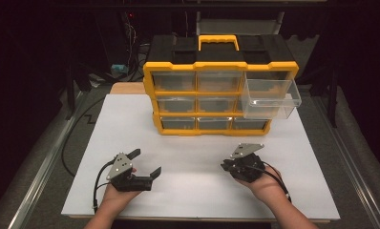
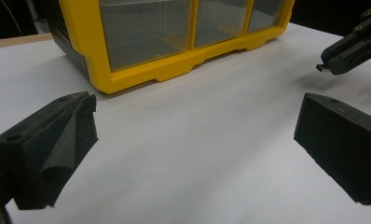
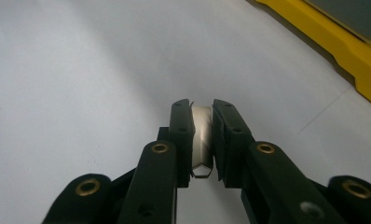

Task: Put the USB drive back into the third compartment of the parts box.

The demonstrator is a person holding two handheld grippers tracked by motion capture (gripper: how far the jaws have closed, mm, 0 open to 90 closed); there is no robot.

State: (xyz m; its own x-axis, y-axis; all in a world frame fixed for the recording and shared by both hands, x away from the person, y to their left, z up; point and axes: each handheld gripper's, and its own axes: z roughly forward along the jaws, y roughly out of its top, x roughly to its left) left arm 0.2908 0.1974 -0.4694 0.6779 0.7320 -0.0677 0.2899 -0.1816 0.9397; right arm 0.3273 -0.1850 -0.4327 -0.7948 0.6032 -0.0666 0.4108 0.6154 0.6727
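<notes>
**Right gripper view: small metal piece pinched, drawer waiting open**

Right gripper view has my right gripper [image 3: 202, 140] nearly closed on a small silvery piece [image 3: 202, 135], hex-ended at the bottom, likely a nut or a short bolt. I judge it stiff, light and slick; the hold is across its sides, deep between the pads, which looks secure as long as I don't let the squeeze go slack.

High view puts that gripper [image 1: 228, 164] over the white mat [image 1: 188, 191], in front of the yellow cabinet [image 1: 221, 67]. One clear drawer [image 1: 270, 98] juts out at the top right, thin-walled and probably easy to knock. The path up to it looks free, with the cabinet's front edge the one thing to skirt.

My left gripper [image 1: 147, 163] is wide open, holding nothing, low over the mat and well apart.
</notes>
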